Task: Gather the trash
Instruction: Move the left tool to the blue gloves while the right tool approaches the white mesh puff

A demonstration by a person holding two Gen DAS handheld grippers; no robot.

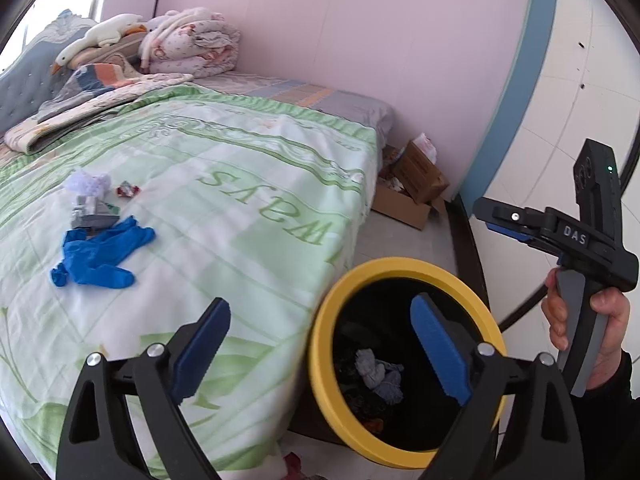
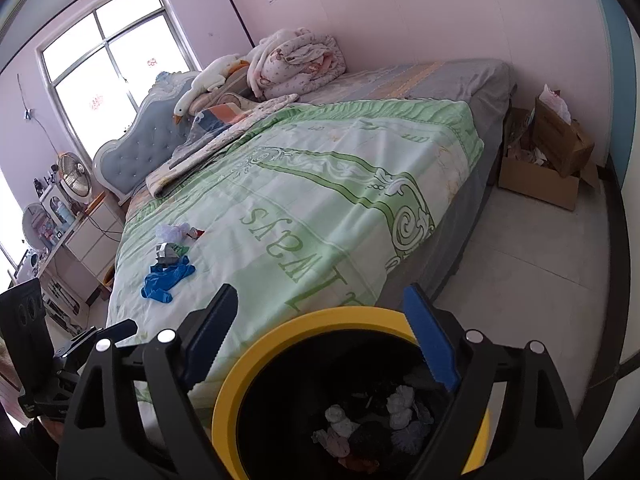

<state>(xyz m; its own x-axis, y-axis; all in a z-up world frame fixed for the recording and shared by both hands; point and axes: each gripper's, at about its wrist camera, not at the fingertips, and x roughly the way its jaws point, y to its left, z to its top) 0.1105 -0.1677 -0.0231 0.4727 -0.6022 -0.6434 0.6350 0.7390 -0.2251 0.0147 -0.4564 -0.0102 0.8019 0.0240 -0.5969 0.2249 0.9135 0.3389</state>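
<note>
With both our left gripper [image 1: 320, 354] and right gripper [image 2: 322, 344] spread wide and empty above the bin [image 1: 320, 320], we judge the blue gloves [image 1: 100, 254] on the bed [image 1: 248, 216] beyond the bin limp, light, best pinched mid-bunch.

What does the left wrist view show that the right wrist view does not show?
Only the left wrist view: the hand that holds the right tongs, seen from the side.
Only the right wrist view: the window, the fan and the dresser beside the bed.
Both: the bed, with the blue glove and small trash pieces on it, the yellow bin with crumpled trash inside, the cardboard boxes by the wall, and the view's own tongs standing open with nothing between them.
</note>
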